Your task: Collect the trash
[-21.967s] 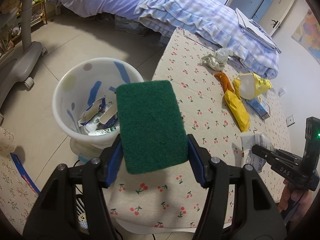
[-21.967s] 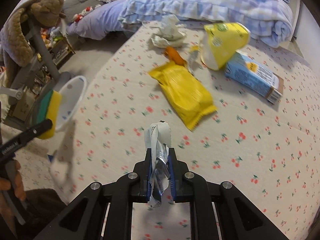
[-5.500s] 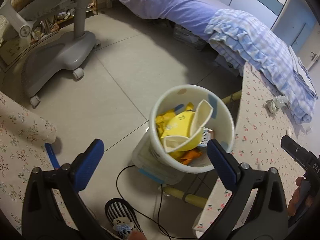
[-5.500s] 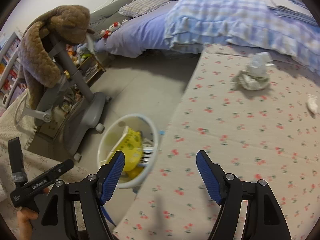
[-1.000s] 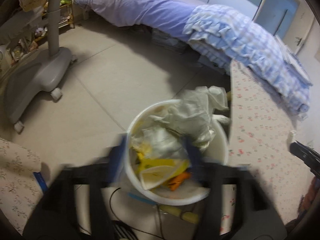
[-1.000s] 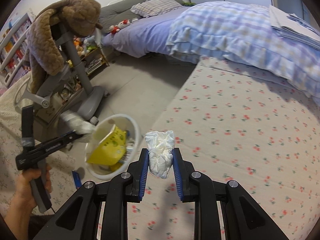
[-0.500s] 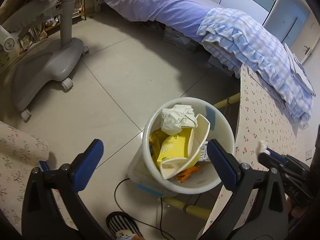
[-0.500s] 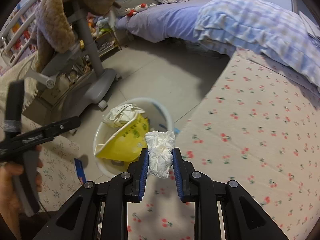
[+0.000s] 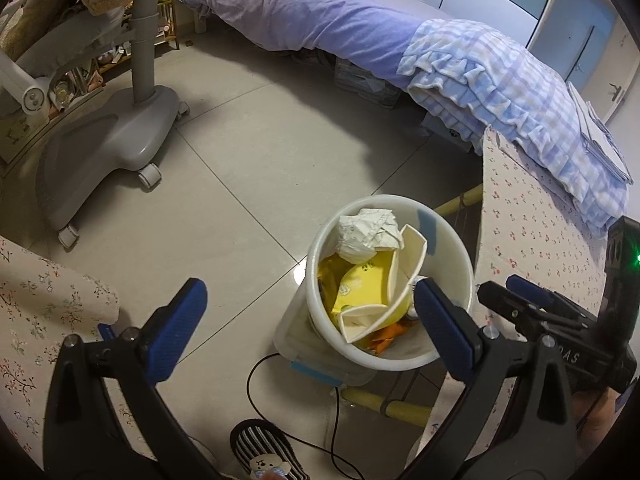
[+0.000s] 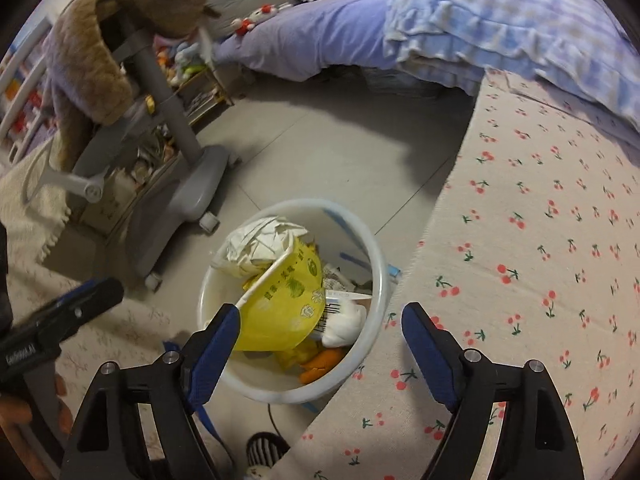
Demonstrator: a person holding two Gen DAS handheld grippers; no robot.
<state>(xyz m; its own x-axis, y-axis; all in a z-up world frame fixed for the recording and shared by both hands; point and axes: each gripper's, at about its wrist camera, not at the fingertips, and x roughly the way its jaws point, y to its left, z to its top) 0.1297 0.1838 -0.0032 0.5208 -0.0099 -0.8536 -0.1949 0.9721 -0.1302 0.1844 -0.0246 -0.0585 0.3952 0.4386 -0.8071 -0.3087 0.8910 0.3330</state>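
Trash bin point(image 10: 378, 280), white w/ blue marks, sits on the grey tile floor just beside the long edge of the cherry-print table point(image 10: 540, 264), rim close under the table edge. It's near full: crumpled white paper point(image 10: 256, 246) at the far side, yellow carton point(image 10: 286, 304) tilted across the middle, a small white tissue wad point(image 10: 346, 322) on the table side next to a barcode label, orange scrap point(image 10: 322, 362) low at the near rim. Right gripper point(image 10: 320, 344) is spread wide, blue pads well apart, nothing between them; it hangs over the near rim, the tissue wad lying loose in the bin betw. the pads (not touching either, as far as can be seen). Left gripper point(image 9: 310, 330) is also wide open and empty, held above the floor on the bin's other side; its right pad overlaps the bin rim point(image 9: 460, 264) in view, contact unclear. Room: open tile runs from the bin toward the grey wheeled chair base point(image 9: 108, 152) and the bed point(image 9: 320, 20); table edge hems the bin on one side. A black cable point(image 9: 256, 384) loops on the floor by the bin's foot, and a striped slipper point(image 9: 264, 454) shows at the bottom.
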